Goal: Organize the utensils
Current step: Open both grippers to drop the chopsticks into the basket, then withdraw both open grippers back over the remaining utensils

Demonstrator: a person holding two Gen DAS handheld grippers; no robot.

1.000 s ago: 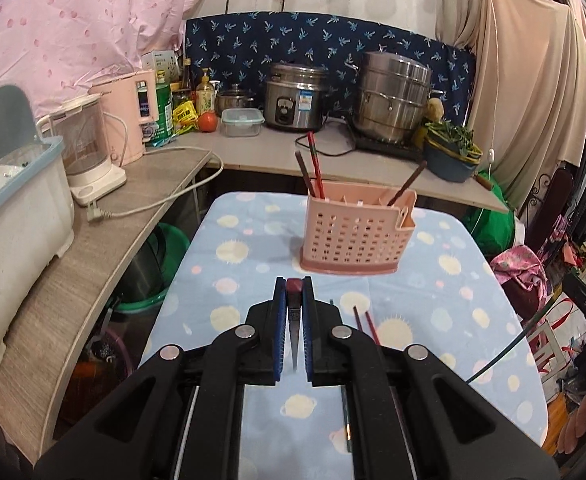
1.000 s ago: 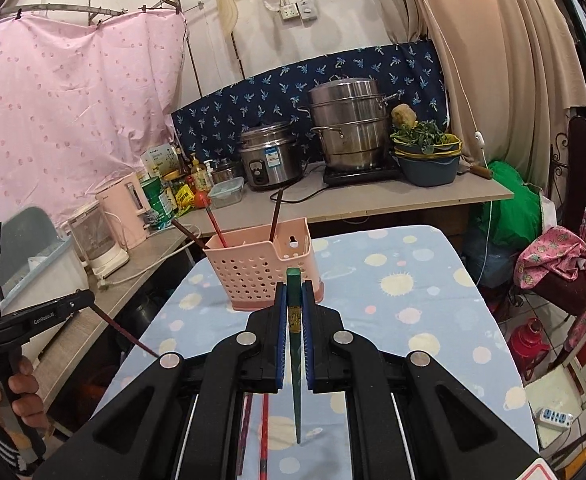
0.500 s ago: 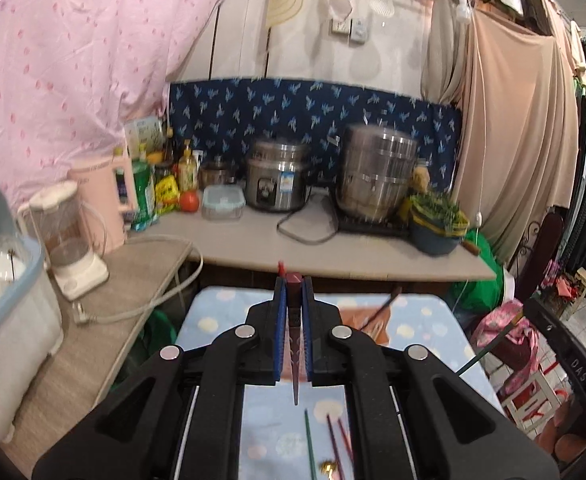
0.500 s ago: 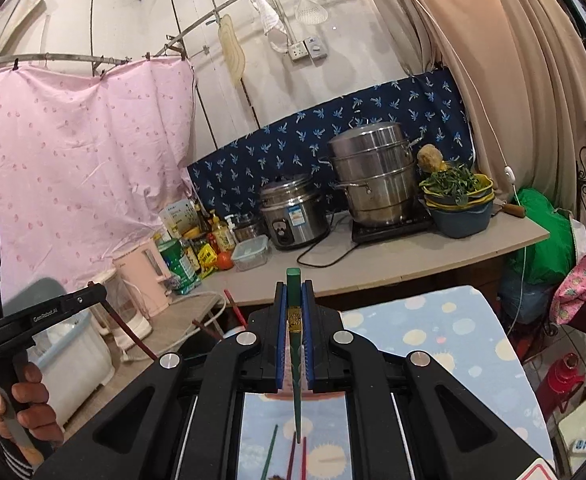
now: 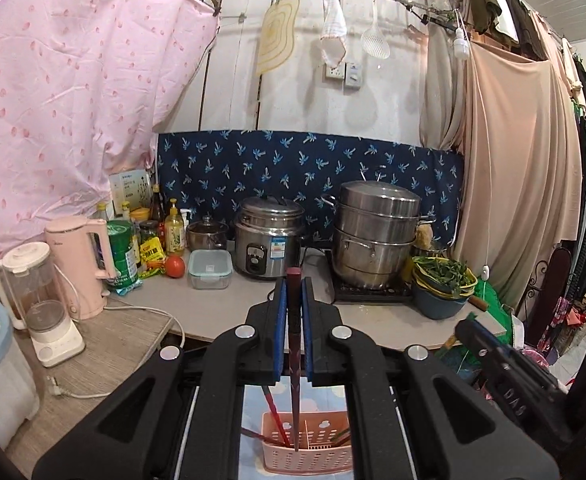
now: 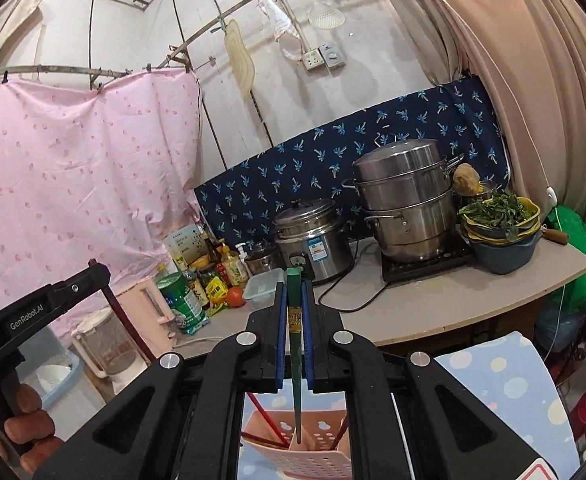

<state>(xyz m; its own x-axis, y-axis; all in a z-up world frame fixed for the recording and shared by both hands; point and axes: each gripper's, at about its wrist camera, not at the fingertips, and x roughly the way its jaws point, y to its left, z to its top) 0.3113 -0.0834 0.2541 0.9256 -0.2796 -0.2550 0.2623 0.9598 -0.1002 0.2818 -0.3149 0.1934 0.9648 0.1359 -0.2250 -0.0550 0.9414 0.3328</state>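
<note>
My left gripper (image 5: 293, 308) is shut on a dark red chopstick (image 5: 293, 344) that hangs down, its tip over the pink slotted utensil basket (image 5: 309, 460) directly below. My right gripper (image 6: 294, 312) is shut on a green chopstick (image 6: 295, 360), which points down with its tip over the same pink basket (image 6: 313, 452). Red and brown chopsticks (image 5: 274, 416) lean inside the basket. The left gripper's body (image 6: 41, 308) and the hand holding it show at the left of the right wrist view; the right gripper's body (image 5: 509, 376) shows at the right of the left wrist view.
The basket stands on a table with a blue spotted cloth (image 6: 505, 392). Behind runs a counter (image 5: 221, 312) with a rice cooker (image 5: 269, 236), a steel steamer pot (image 5: 377, 232), a bowl of greens (image 5: 441, 280), a pink kettle (image 5: 81, 264), a blender (image 5: 41, 304) and bottles.
Both grippers have risen and moved forward over the basket, each still holding its chopstick. The basket went from ahead of the fingers to beneath them. The loose chopsticks on the cloth dropped out of view.
</note>
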